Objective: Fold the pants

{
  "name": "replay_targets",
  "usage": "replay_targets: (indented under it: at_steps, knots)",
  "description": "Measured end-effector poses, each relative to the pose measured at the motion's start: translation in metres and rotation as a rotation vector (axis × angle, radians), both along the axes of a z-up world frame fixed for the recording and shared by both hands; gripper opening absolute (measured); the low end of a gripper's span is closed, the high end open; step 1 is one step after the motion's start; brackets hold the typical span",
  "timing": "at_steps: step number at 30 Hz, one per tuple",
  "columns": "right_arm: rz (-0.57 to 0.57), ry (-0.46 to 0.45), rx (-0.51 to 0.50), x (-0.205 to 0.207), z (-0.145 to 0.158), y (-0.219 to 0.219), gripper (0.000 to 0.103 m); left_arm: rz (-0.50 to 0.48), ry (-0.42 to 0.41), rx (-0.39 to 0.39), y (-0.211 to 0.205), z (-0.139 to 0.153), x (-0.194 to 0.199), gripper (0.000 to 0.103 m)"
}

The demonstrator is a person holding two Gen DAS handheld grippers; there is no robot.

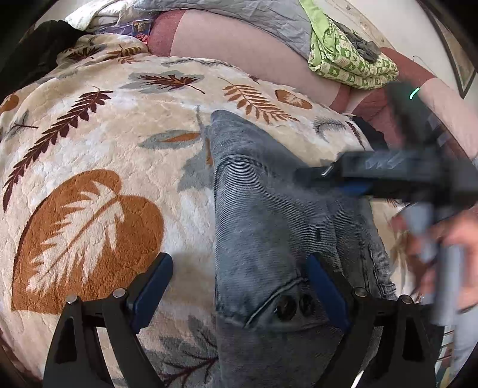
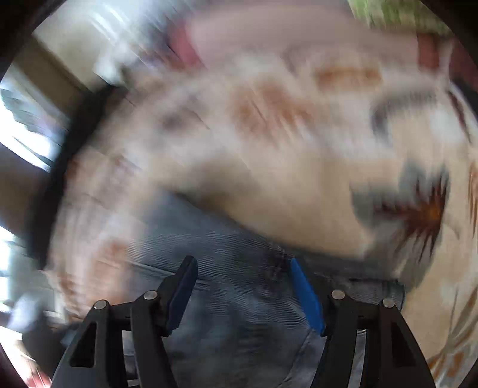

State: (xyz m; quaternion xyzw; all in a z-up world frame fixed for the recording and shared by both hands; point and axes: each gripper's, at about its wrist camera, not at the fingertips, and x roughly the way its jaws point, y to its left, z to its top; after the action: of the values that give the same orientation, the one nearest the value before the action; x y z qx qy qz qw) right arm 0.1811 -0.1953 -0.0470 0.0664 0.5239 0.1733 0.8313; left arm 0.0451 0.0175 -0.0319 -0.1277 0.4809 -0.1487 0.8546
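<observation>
Grey-blue corduroy pants (image 1: 263,226) lie folded lengthwise on a cream leaf-print blanket (image 1: 89,155), running from the near edge away to the far middle. My left gripper (image 1: 239,286) is open just above the near end of the pants, near two dark buttons (image 1: 291,306). Its right finger (image 1: 325,295) is over the cloth and its left finger (image 1: 152,286) is over the blanket. My right gripper (image 2: 242,289) is open over the pants (image 2: 239,298); that view is badly blurred. It also shows in the left wrist view (image 1: 322,176), blurred, over the pants' right side.
Pink sheet (image 1: 239,50), grey quilt (image 1: 254,15) and green patterned cloth (image 1: 349,62) lie at the far side of the bed. Dark clothing (image 1: 38,53) is at the far left. A hand (image 1: 442,244) holds the right gripper at the right edge.
</observation>
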Motion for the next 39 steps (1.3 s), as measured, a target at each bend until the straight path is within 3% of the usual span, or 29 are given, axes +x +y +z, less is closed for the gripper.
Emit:
replay_targets:
  at_steps: [6,8,14,17,19,21,23,25,28,30,33,39]
  knots:
    - [-0.058,-0.089,0.154,-0.051,0.047,-0.049,0.068,0.020,0.003,-0.136,0.015,0.008,0.004,0.091]
    - [-0.103,-0.041,0.215,-0.067,0.039,-0.080,0.071,0.015,0.030,-0.194,0.018,0.004,0.008,0.091]
    - [-0.203,0.168,0.431,-0.091,-0.036,-0.144,0.071,-0.002,0.066,-0.238,0.014,-0.004,0.016,0.091]
    - [-0.143,0.188,0.536,-0.089,-0.050,-0.140,0.072,-0.038,0.082,-0.259,0.006,-0.005,0.017,0.091]
    - [-0.143,0.193,0.565,-0.085,-0.057,-0.140,0.072,-0.060,0.075,-0.236,-0.002,-0.004,0.015,0.091]
    - [-0.162,0.204,0.600,-0.083,-0.061,-0.145,0.069,-0.062,0.072,-0.193,-0.007,-0.003,0.013,0.084]
    - [-0.163,0.201,0.596,-0.083,-0.061,-0.145,0.068,-0.060,0.067,-0.153,-0.010,-0.003,0.012,0.078]
    - [-0.146,0.185,0.490,-0.084,-0.057,-0.135,0.038,-0.038,0.074,-0.122,-0.012,-0.002,0.013,0.069]
    - [-0.120,0.141,0.424,-0.087,-0.049,-0.124,0.027,-0.027,0.056,-0.042,-0.015,0.004,0.010,0.048]
    - [-0.101,0.091,0.365,-0.092,-0.036,-0.113,0.022,-0.040,0.005,0.056,-0.023,0.013,0.004,0.031]
    - [-0.081,0.019,0.333,-0.098,-0.011,-0.103,0.015,-0.075,-0.095,0.153,-0.034,0.032,-0.008,0.026]
    - [-0.028,-0.131,0.293,-0.080,0.057,-0.079,0.014,-0.068,-0.273,0.175,-0.026,0.084,-0.004,0.024]
